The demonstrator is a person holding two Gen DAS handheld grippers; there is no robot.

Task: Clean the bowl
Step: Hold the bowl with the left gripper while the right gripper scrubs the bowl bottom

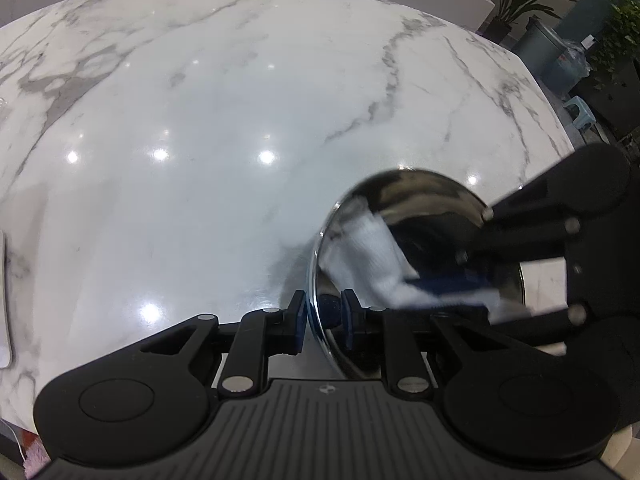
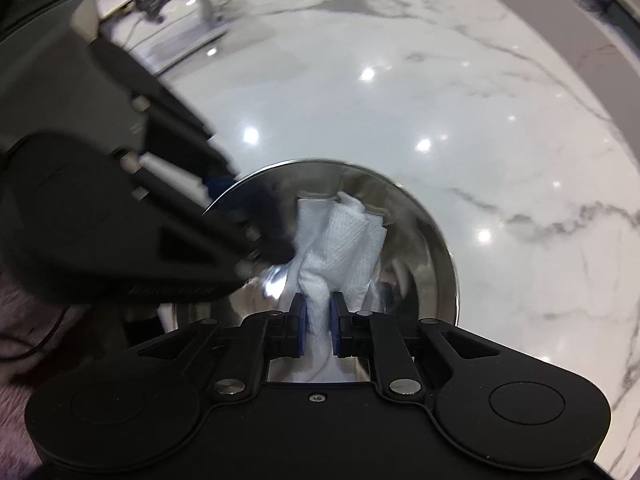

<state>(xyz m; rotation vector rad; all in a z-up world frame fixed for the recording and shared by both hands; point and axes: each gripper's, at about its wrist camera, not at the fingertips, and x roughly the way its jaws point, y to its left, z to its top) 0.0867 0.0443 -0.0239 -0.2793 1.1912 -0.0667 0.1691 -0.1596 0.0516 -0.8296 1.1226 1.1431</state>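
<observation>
Bowl point(image 1: 404, 204), steel, standing on marble counter point(image 1: 200, 120): left gripper point(image 1: 322, 316) is clamping its rim, right gripper point(image 2: 318, 316) is pinching paper towel point(image 2: 340, 240) inside; hard wiping is risking rim slipping free or towel pulling loose.

Both views are evenly and fairly brightly lit from overhead; round white glare spots from ceiling lamps dot the glossy marble tabletop point(image 1: 200, 120); shadows are soft and faint, a pale one lying just left of the steel bowl point(image 1: 400, 196); the bowl's mirror surface throws back dark, warped reflections and one bright glint; fisheye distortion bows the table edge and darkens the corners; the right wrist view is motion-blurred, most at its upper left; the left wrist view is sharper, with slight smear on the white paper towel point(image 2: 340, 248).
</observation>
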